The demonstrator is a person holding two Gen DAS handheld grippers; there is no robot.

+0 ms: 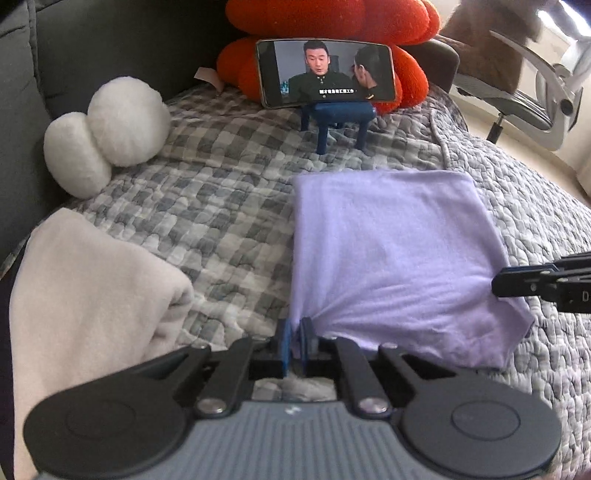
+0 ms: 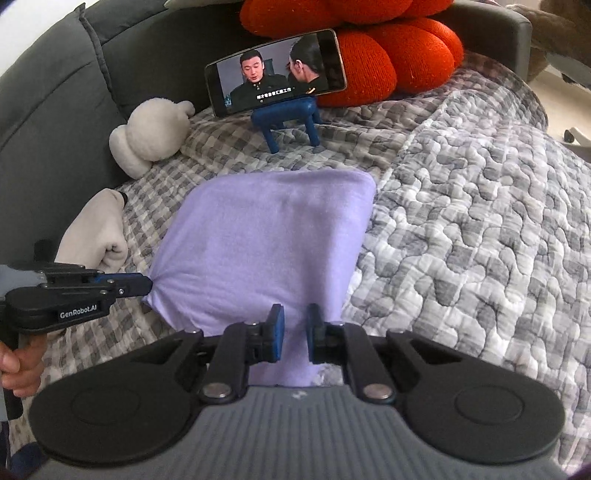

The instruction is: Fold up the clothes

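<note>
Lilac garment (image 1: 391, 254), folded into a rough rectangle, lying flat on the grey checked quilt (image 1: 207, 221), just in front of the phone (image 1: 327, 72) propped on its blue stand (image 1: 338, 120). Near left corner of that garment pinched in the left gripper (image 1: 294, 341), blue pads (image 1: 284, 343) pressed almost together on a bunched fold of cloth. Near right edge caught in the right gripper (image 2: 295, 334), jaws narrowed onto a strip of lilac fabric running between them. To the left of the garment, a cream folded cloth (image 1: 88, 291); beyond that, a white plush toy (image 1: 110, 133) against the grey sofa back (image 1: 110, 48). Behind the phone, an orange knotted cushion (image 1: 332, 22). At the lower left of the right wrist view, a hand (image 2: 20, 365) on the left gripper's handle.
</note>
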